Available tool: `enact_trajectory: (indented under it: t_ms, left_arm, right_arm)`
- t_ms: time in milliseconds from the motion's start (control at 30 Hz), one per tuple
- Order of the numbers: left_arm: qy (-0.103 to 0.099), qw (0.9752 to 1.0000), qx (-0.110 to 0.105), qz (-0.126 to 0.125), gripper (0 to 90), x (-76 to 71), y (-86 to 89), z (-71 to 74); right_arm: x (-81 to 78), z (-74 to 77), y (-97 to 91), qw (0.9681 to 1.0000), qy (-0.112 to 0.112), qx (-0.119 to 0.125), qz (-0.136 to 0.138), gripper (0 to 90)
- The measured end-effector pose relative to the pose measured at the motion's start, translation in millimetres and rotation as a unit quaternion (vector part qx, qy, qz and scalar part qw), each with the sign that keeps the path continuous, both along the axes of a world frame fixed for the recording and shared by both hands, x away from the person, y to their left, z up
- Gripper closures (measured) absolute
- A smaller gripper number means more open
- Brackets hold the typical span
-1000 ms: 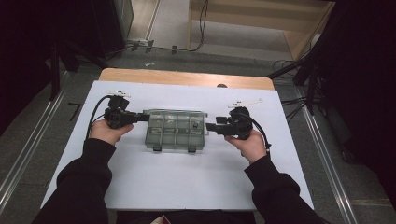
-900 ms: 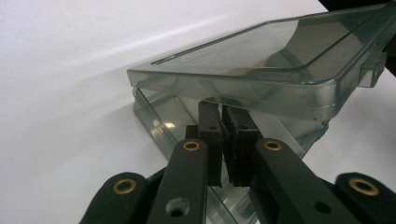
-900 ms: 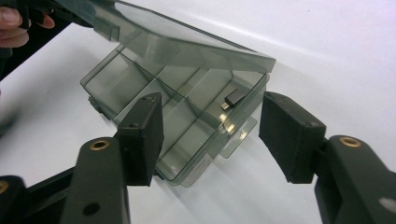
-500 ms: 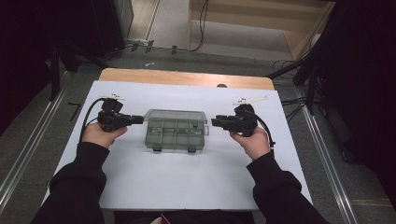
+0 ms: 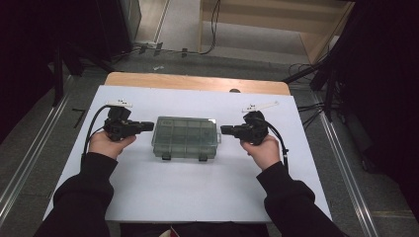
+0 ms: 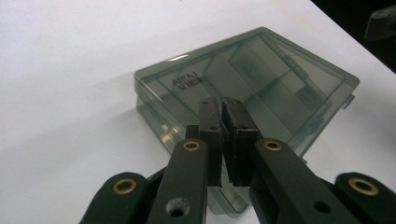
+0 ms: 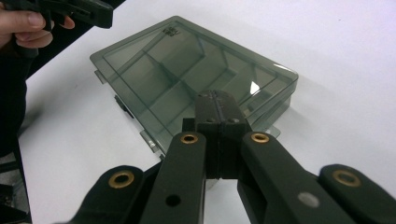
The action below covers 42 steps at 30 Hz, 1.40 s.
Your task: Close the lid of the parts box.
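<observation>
The right gripper (image 5: 223, 130), jaws just closed on nothing, and the left gripper (image 5: 151, 126), likewise closed empty, are held flanking the compartment box (image 5: 186, 137).

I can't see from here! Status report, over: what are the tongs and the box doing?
Left tongs shut, empty. Right tongs just closed, empty. Clear box lid down between them on white table. Nothing in the way.

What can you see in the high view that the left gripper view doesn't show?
High view alone: both sleeves, the left hand, the right hand, the box's two front latches and the floor around the table. Left gripper view alone: raised lettering on the lid and the left tongs shut, seen close up. Both: the smoky clear box with its lid closed on the white table.
</observation>
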<state>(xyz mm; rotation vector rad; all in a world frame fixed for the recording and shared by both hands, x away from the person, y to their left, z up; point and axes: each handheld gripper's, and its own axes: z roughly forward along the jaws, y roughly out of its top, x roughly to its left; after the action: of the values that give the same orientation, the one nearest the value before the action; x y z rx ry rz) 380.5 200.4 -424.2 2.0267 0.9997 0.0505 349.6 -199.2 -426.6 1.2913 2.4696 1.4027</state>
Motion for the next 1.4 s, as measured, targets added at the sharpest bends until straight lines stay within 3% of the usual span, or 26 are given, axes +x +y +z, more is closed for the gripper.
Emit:
enact_trajectory:
  t_ms: [300,600,767,1067,1400]
  left_arm:
    - [-0.006,0.9998,0.003,-0.02,87.1,-10.4,-11.4,0.1]
    - [-0.003,0.9993,0.007,-0.037,86.9,-16.3,-23.0,-4.5]
    - [-0.001,0.9989,0.012,-0.045,86.9,-19.8,-28.8,-7.7]
    - [0.008,0.9986,0.02,-0.048,86.9,-18.1,-29.7,-16.9]
    - [0.021,0.9974,0.043,-0.053,86.9,-15.8,-32.0,-28.6]
  right_arm:
    - [-0.7,-9.3,13.9,0.9997,-0.001,-0.012,0.019,87.5]
    - [-1.6,-17.2,28.0,0.999,0.018,-0.02,0.034,87.4]
    - [-2.4,-19.6,32.7,0.9987,0.017,-0.026,0.04,87.4]
    - [-1.3,-27.8,38.9,0.9977,0.031,-0.038,0.046,87.4]
    - [2.5,-37.9,43.8,0.9965,0.044,-0.053,0.047,87.3]
